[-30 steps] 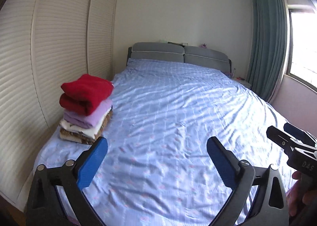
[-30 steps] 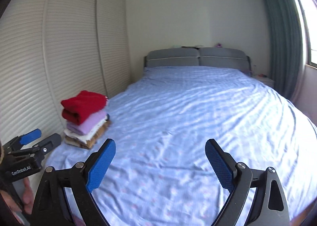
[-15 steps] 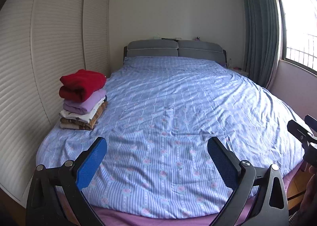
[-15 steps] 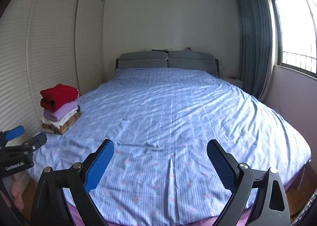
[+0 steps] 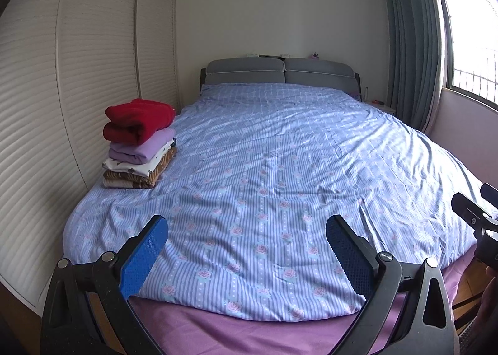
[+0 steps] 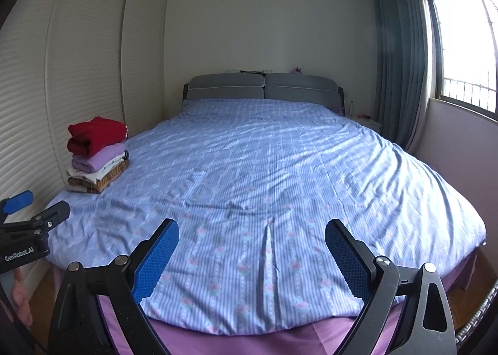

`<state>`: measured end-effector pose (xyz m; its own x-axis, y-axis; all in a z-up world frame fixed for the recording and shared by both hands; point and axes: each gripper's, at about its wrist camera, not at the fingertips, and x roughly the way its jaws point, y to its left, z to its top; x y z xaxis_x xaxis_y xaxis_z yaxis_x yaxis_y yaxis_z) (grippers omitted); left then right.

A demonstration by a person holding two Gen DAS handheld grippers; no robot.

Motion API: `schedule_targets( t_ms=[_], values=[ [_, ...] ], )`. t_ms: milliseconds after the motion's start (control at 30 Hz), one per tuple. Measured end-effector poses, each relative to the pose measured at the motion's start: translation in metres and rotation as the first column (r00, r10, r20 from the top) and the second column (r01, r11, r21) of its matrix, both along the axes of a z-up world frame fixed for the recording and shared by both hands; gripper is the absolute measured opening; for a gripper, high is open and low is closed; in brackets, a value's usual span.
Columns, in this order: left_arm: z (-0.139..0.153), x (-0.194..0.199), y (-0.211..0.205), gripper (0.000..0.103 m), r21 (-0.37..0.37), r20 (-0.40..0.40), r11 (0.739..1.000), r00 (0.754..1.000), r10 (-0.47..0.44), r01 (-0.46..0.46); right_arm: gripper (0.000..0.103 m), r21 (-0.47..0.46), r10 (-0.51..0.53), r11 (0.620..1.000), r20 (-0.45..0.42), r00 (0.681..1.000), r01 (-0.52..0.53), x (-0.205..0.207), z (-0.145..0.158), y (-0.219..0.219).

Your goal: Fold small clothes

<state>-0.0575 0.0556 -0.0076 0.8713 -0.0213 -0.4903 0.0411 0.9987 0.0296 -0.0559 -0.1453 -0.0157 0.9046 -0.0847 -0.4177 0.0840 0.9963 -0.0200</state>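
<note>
While both grippers hang at the foot of the bed (image 5: 280,168), the left gripper (image 5: 247,246) and right gripper (image 6: 252,249) have fingers spread wide, holding nothing. Folded clothes stack (image 5: 138,143) sits on the bed's left edge, beside the wardrobe (image 5: 77,75).

1. Both cameras have pulled back from the bed (image 5: 280,168) over the last second: a second ago the cover filled the lower frame, and now its foot edge and the purple sheet (image 5: 249,333) under it show in both views.
2. The stack (image 5: 140,143) of folded clothes looks farther off, more so in the right wrist view.
3. The window (image 6: 463,53), cut off earlier, is in view.
4. The right gripper (image 5: 476,215) sits lower at the left view's edge.
</note>
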Motion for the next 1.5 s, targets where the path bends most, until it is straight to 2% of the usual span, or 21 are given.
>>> schedule_targets(
  t_ms=[800, 1233, 1500],
  values=[
    [-0.0003, -0.0002, 0.0012, 0.103, 0.013, 0.007, 1.000, 1.000, -0.003, 0.003, 0.096, 0.009, -0.009, 1.000, -0.001, 1.000, 0.009, -0.0011, -0.0001, -0.0013],
    [-0.0019, 0.0000, 0.0020, 0.103, -0.004, -0.021, 1.000, 1.000, 0.003, -0.003, 0.096, 0.008, -0.005, 1.000, 0.000, 1.000, 0.005, -0.0006, 0.0005, 0.0005],
    [-0.0020, -0.0034, -0.0004, 0.103, 0.023, 0.002, 1.000, 1.000, 0.019, -0.019, 0.096, 0.010, -0.006, 1.000, -0.010, 1.000, 0.006, 0.0004, -0.0002, 0.0018]
  ],
)
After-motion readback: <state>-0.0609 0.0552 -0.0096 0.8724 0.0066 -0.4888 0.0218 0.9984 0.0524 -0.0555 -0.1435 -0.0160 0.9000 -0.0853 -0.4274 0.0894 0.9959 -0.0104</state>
